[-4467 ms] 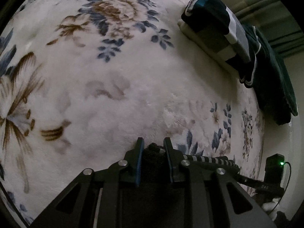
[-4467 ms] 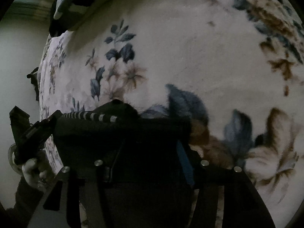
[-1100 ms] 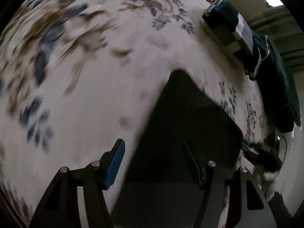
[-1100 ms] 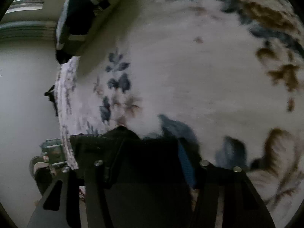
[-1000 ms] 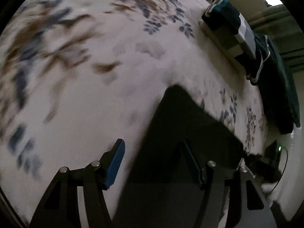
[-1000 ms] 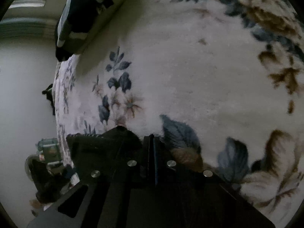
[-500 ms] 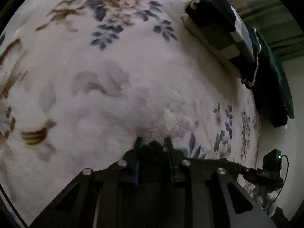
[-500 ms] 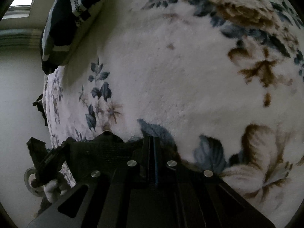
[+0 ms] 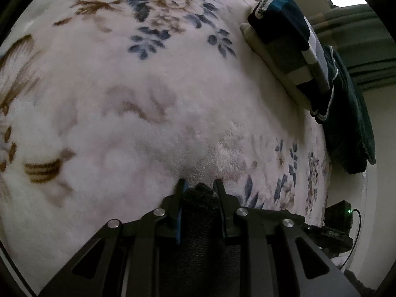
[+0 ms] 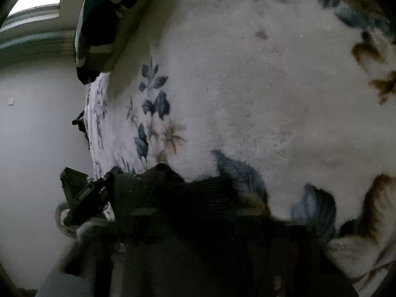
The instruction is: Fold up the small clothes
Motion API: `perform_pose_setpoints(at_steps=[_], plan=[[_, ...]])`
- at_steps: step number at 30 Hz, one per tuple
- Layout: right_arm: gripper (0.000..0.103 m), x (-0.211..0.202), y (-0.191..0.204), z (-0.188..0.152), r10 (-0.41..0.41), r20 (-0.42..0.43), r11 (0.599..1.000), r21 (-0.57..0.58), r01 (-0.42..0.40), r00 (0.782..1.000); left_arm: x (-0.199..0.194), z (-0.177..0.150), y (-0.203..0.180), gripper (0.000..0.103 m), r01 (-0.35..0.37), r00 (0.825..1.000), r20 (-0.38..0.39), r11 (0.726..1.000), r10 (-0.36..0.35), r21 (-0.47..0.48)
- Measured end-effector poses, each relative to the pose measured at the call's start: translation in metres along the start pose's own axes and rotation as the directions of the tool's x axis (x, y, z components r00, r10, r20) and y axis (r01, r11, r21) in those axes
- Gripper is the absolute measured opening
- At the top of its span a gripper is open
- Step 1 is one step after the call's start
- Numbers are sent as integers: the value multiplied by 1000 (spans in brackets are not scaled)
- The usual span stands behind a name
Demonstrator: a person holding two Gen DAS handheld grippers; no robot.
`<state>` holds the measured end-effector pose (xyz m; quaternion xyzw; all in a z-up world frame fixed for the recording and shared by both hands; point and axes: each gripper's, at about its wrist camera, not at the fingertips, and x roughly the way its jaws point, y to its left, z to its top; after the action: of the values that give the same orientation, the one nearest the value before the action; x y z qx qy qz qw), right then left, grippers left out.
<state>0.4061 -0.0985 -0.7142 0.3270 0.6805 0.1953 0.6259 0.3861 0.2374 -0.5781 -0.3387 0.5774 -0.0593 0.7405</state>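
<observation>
From the left wrist, the left gripper (image 9: 199, 185) is closed on a bunch of the black knitted garment (image 9: 198, 212), low over the floral blanket (image 9: 148, 99). A stack of folded clothes (image 9: 292, 39) lies at the far edge.

From the right wrist, the same dark garment (image 10: 188, 198) covers the right gripper, so I cannot tell its opening. The left gripper's body (image 10: 84, 193) is at the left.
</observation>
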Motion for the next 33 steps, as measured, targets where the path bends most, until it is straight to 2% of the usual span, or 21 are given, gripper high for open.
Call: perform_pose_setpoints(at_steps=[5,7,13,15,19,21,22,23,25,26,29,33], plan=[[9,-15,-2,-7,-66,121,996,67,58,990,-1,2,0,19,-1,1000,-8,1000,1,8],[9,-23,-4,-9,-72,160,994,97,57,985,-1,3,0,19,-4,1000,-13,1000,4,13],[8,-28,2,-10,-137,211,988,93,120,968,1,4,-1,19,-23,999,-21,999,24,24],[8,-24,2,-5,-160,204,985,89,145,966,5,5,-2,19,-34,999,-24,999,35,25],[10,-3,-2,8,-190,125,979,101,178,974,3,7,-4,22,-31,999,-34,999,32,24],[14,-2,-3,14,-155,56,983,105,148,986,-4,8,-2,26,0,999,-53,1000,0,-3],[19,-4,-5,14,-128,27,986,111,124,991,-10,7,0,32,19,998,-53,1000,-20,-17],[24,-9,-7,11,-102,0,988,113,101,995,-20,5,2,44,33,998,-46,999,-35,-29],[54,-22,-11,0,-71,-34,992,106,75,997,-35,-2,5,62,59,998,-31,997,-61,-47],[56,-29,-16,-13,-65,-59,991,110,71,996,-45,-8,8,66,81,997,-16,995,-82,-60],[56,-35,-32,-50,-65,-151,987,139,86,986,-75,-32,21,67,88,996,11,990,-87,-113],[56,-30,-54,-104,-104,-243,967,201,155,964,-102,-75,37,67,30,999,18,984,-27,-176]])
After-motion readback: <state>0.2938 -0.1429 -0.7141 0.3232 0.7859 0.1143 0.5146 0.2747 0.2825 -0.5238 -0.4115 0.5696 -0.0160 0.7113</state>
